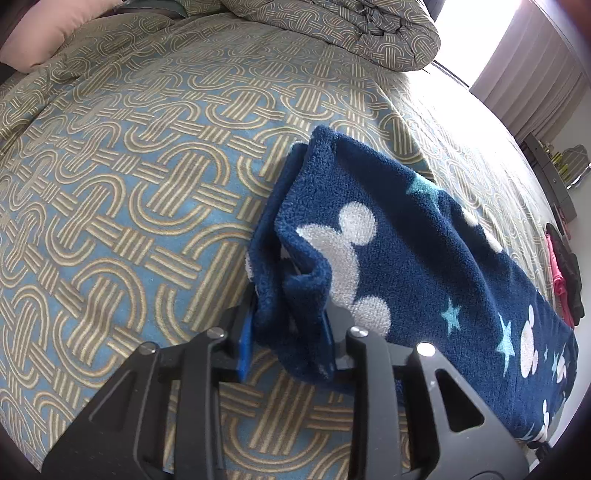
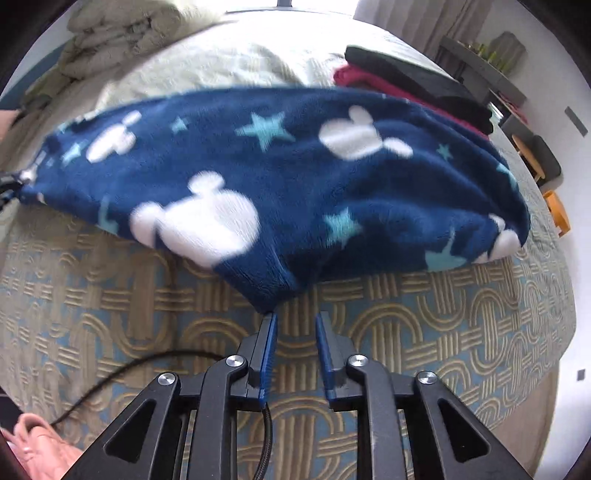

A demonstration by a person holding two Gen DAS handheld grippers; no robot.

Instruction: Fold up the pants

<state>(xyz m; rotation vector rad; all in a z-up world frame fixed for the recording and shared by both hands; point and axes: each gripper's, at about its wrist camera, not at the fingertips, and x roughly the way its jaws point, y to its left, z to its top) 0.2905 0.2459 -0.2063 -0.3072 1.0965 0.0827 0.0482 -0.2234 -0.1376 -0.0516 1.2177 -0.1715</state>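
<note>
Navy fleece pants (image 1: 388, 240) with white mouse heads and teal stars lie folded lengthwise on the bed. My left gripper (image 1: 288, 328) is shut on one bunched end of them, and the fabric fills the gap between its blue pads. In the right wrist view the pants (image 2: 295, 177) stretch across the bed, lifted a little at their left end. A low point of cloth hangs down toward my right gripper (image 2: 295, 321). That gripper stands open just short of the cloth, with nothing between its fingers.
The bedspread (image 1: 129, 184) is blue with a tan woven-loop pattern. A folded duvet (image 1: 351, 29) and a pink pillow (image 1: 48, 33) lie at the bed's far end. Folded black and red clothes (image 2: 406, 85) are stacked beyond the pants. A black cable (image 2: 122, 373) and a pink sleeve (image 2: 40, 446) are at lower left.
</note>
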